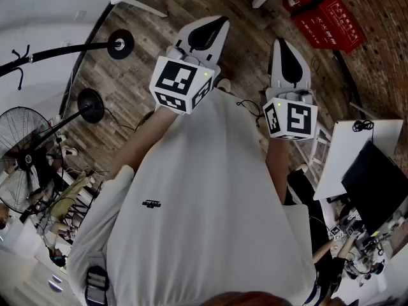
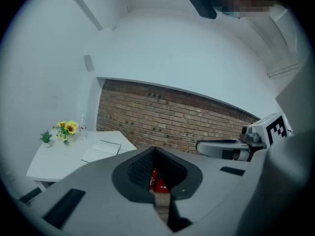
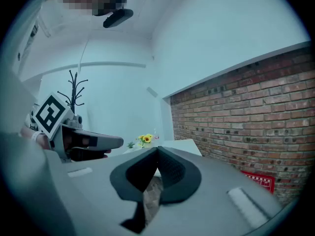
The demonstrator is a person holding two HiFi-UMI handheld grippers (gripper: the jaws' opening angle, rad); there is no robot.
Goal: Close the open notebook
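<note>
The open notebook lies flat on a white table far ahead, seen only in the left gripper view, beside a small pot of yellow flowers. My left gripper is held in the air over the wooden floor with its jaws together and nothing between them. Beside it, my right gripper is also shut and empty. Each gripper shows in the other's view: the right gripper and the left gripper. Both are well short of the table.
A brick wall runs behind the table. A red box lies on the floor ahead to the right. A fan and lamp stands are at the left, a desk with a laptop at the right, and a coat rack by the far wall.
</note>
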